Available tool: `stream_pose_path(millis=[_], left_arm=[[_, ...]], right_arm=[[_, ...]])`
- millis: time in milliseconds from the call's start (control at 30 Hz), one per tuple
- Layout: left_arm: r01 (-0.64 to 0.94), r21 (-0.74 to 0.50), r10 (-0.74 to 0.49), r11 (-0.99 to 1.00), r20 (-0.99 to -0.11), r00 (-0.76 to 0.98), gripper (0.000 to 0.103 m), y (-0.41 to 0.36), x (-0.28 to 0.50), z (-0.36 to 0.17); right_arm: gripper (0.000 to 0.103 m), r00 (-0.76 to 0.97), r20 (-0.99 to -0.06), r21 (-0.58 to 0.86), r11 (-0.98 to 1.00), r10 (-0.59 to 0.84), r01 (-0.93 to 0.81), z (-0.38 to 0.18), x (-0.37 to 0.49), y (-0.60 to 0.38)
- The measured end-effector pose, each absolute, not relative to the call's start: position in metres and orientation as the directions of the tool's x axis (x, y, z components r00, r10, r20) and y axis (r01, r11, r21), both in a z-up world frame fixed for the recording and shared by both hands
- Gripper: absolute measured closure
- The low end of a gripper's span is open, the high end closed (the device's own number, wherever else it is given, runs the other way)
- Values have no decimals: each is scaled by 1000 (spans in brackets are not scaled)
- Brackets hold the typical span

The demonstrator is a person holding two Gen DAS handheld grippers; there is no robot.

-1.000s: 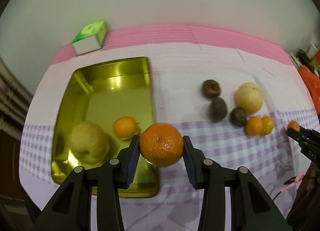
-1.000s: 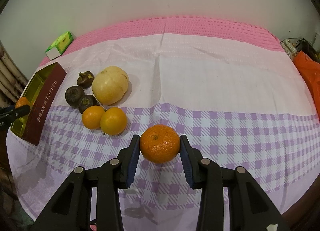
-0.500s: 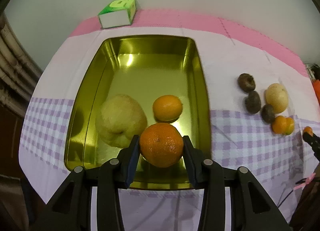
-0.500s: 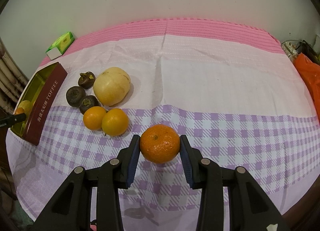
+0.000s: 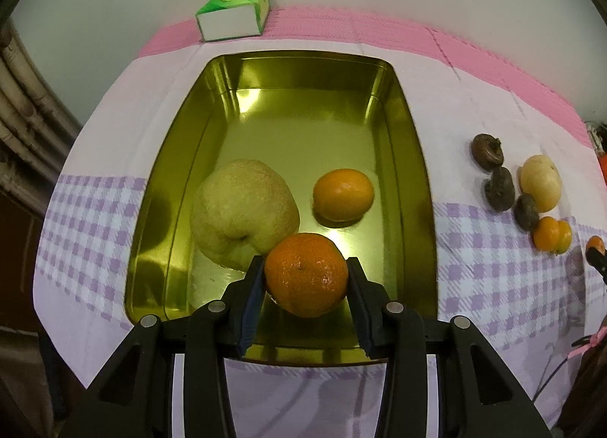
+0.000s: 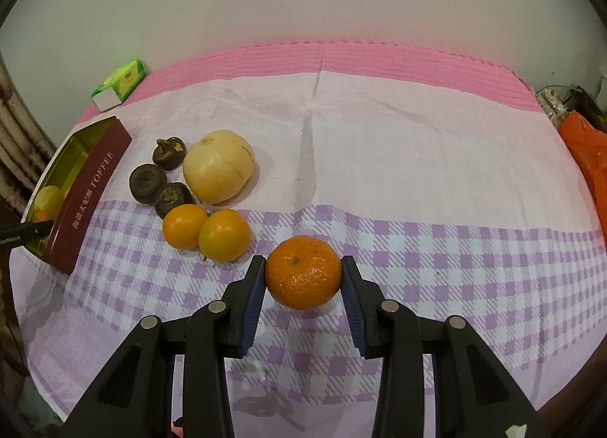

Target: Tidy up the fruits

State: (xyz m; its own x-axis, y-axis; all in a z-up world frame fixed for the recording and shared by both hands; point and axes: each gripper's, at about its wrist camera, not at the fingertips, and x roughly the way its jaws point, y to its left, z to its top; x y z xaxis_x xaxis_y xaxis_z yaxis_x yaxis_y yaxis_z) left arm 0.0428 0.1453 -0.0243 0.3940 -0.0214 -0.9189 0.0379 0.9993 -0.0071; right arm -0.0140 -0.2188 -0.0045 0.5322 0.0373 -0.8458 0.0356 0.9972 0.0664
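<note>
My left gripper [image 5: 306, 274] is shut on a tangerine [image 5: 305, 274] and holds it over the near end of a gold tin tray [image 5: 411, 157]. A pale pear [image 5: 242, 212] and an orange [image 5: 343, 194] lie in the tray. My right gripper [image 6: 302, 272] is shut on another tangerine [image 6: 302, 272] above the checked cloth. Left of it lie two oranges [image 6: 206, 232], a pale pear [image 6: 218, 171] and three dark brown fruits [image 6: 159, 182]. The tray shows at the far left in the right wrist view [image 6: 89, 195].
A green and white box [image 5: 235, 13] stands behind the tray by the wall, also in the right wrist view [image 6: 119, 86]. An orange bag [image 6: 586, 157] lies at the table's right edge. The pink and purple-checked cloth [image 6: 417, 172] covers the table.
My left gripper has moved left and forward with its tangerine, from beside the tray to over its near end. My right gripper has stayed nearly still.
</note>
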Motion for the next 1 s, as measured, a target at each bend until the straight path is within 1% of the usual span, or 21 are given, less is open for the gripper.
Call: stream_pose_path(millis=[400, 500, 833, 867, 933, 967, 1000], left_arm=[[-40, -4, 11, 999, -937, 349, 60, 176, 55, -44], [-42, -15, 1, 999, -937, 350, 60, 179, 56, -44], [-36, 8, 20, 999, -933, 359, 59, 177, 53, -45], [-34, 11, 23, 999, -932, 362, 58, 176, 52, -43], [-30, 14, 24, 999, -929, 368, 52, 175, 50, -40], [-33, 9, 21, 999, -927, 374, 45, 176, 49, -36], [-34, 4, 16, 999, -925, 380, 42, 176, 48, -34]], right_arm=[[66, 542, -840, 52, 999, 41, 5, 2, -10, -203], [66, 545, -837, 54, 999, 45, 1, 4, -7, -198], [66, 542, -834, 78, 995, 103, -69, 12, 9, -160], [66, 543, -832, 87, 993, 116, -78, 13, 11, -156], [66, 542, -828, 105, 989, 146, -107, 16, 17, -143], [66, 545, -825, 99, 987, 152, -126, 17, 20, -134], [66, 546, -823, 94, 985, 158, -142, 19, 22, -126]])
